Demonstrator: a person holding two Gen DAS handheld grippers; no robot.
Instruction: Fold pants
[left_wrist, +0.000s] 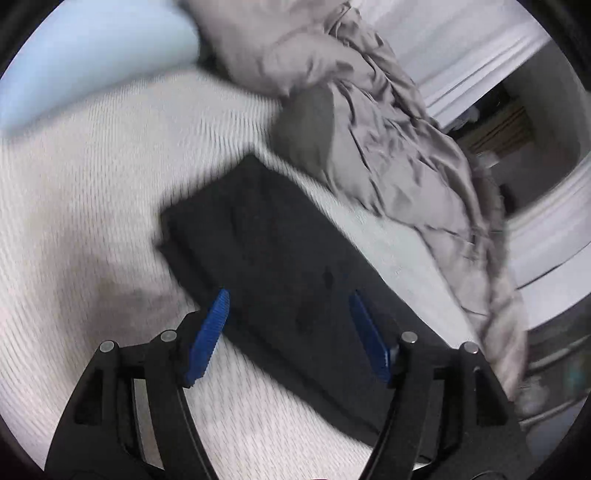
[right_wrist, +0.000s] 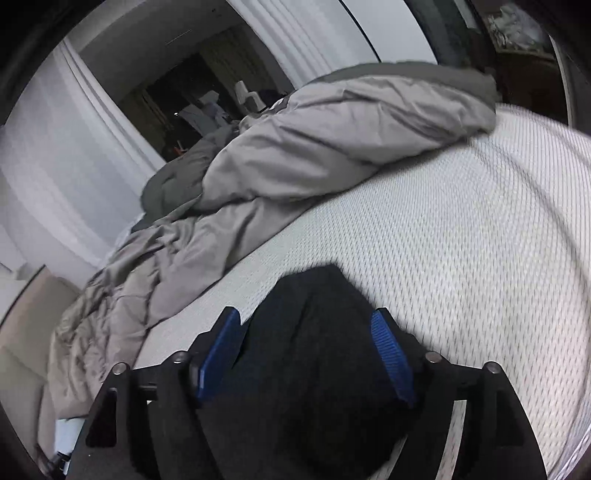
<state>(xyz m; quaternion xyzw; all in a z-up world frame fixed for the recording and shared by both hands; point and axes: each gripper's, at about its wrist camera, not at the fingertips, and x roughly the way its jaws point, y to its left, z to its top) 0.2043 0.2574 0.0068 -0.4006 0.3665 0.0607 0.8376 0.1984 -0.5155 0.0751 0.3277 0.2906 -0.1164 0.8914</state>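
Note:
The black pants (left_wrist: 273, 251) lie folded into a flat rectangle on the white textured mattress (left_wrist: 92, 192). My left gripper (left_wrist: 290, 310) is open, its blue pads (left_wrist: 210, 332) spread wide just above the near end of the pants, holding nothing. In the right wrist view the pants (right_wrist: 314, 332) show as a dark mound between the fingers. My right gripper (right_wrist: 306, 332) is open, its blue pads (right_wrist: 391, 354) on either side of the cloth without pinching it.
A crumpled grey duvet (left_wrist: 388, 129) is piled along the far side of the mattress; it also shows in the right wrist view (right_wrist: 295, 147). A pale blue pillow (left_wrist: 92, 55) lies at the upper left. White walls and a dark doorway (right_wrist: 192, 99) stand beyond the bed.

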